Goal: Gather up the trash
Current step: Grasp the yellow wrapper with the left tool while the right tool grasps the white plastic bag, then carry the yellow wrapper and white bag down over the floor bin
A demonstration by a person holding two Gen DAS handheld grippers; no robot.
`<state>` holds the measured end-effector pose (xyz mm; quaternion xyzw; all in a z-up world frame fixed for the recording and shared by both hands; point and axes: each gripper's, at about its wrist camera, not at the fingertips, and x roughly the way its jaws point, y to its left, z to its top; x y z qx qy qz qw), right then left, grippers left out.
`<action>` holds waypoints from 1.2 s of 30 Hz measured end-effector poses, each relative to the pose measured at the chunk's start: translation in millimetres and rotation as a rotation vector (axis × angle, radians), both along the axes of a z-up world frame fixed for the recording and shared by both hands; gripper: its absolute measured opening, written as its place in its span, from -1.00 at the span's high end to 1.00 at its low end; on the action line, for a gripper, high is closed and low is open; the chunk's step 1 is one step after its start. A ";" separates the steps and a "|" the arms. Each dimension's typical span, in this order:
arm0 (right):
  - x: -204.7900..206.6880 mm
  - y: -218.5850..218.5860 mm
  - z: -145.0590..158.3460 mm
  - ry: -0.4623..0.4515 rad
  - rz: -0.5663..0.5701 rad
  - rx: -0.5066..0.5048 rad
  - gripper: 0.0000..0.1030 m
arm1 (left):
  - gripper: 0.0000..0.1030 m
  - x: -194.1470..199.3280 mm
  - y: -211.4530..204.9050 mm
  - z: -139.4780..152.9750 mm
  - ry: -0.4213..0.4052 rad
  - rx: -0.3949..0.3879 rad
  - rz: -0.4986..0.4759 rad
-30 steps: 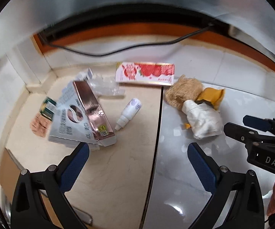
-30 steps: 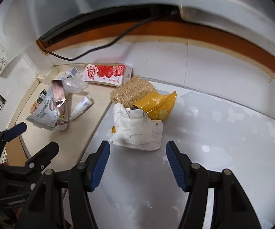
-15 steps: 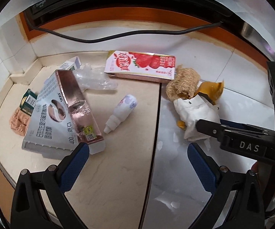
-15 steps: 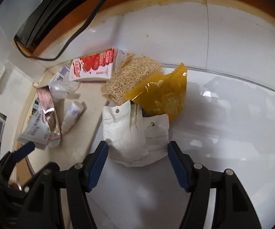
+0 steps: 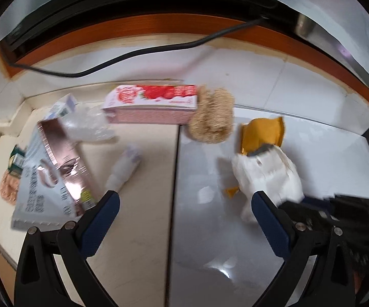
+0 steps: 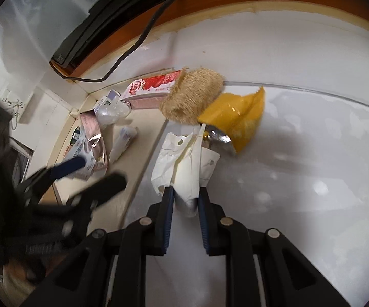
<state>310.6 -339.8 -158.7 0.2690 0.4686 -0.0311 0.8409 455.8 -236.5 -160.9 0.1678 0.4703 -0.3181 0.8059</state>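
Right gripper [image 6: 184, 197] fingers pinching white paper bag [image 6: 181, 158], left gripper [image 5: 184, 215] fingers spread wide

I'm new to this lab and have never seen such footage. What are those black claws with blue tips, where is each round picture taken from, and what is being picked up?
There is no robot: a person holds a two-finger gripper in each hand, and each carries a fisheye camera looking along its fingers. In the right camera's picture, the right gripper has shut on the crumpled white paper bag. In the left camera's picture, the left gripper is open and empty. Litter lies on the tiled floor: a pink strawberry milk carton, a tan fibrous scrubber, a yellow foil snack packet, a small white bottle and a grey-and-rose cardboard box.
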 end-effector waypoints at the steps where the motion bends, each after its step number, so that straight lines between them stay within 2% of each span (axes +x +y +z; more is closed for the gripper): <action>1: -8.5 -2.6 1.6 0.000 -0.006 0.007 0.64 | -0.98 0.1 -5.8 -0.5 0.006 -0.002 -0.012; 6: -41.9 -20.3 10.8 -0.018 -0.089 0.024 0.64 | -0.98 -1.1 -35.3 0.1 0.043 -0.031 -0.071; 11: -60.1 -38.6 14.0 -0.028 -0.190 -0.003 0.64 | -0.97 0.1 -68.2 -1.1 0.063 -0.047 -0.112; 15: -72.7 -50.0 13.3 -0.033 -0.237 -0.012 0.64 | -0.95 -1.1 -97.5 -10.8 0.077 -0.033 -0.128; 18: -77.4 -52.7 10.3 -0.032 -0.257 -0.016 0.64 | -0.86 -2.8 -117.6 -23.3 0.072 0.001 -0.139; 22: -82.5 -57.2 5.8 -0.024 -0.273 -0.020 0.64 | -0.63 -0.9 -138.8 -45.8 0.052 0.068 -0.125; 24: -83.9 -57.8 3.9 -0.020 -0.275 -0.026 0.64 | -0.42 -0.3 -146.6 -56.7 0.058 0.086 -0.117; 26: -84.0 -58.0 2.3 -0.018 -0.275 -0.032 0.64 | -0.12 1.3 -149.4 -64.5 0.076 0.091 -0.111; 27: -85.0 -58.1 1.7 -0.016 -0.276 -0.035 0.64 | -0.11 -0.3 -149.9 -65.6 0.062 0.082 -0.108; 29: -85.3 -57.5 0.5 -0.018 -0.275 -0.034 0.64 | 0.11 -3.0 -149.9 -66.3 0.054 0.085 -0.109; 33: -84.5 -56.1 -2.1 -0.021 -0.268 -0.029 0.64 | 0.40 -13.9 -144.0 -57.6 0.024 0.059 -0.101; 36: -83.4 -53.3 -3.0 -0.027 -0.253 -0.021 0.64 | 0.44 -21.6 -133.8 -50.2 0.049 0.044 -0.086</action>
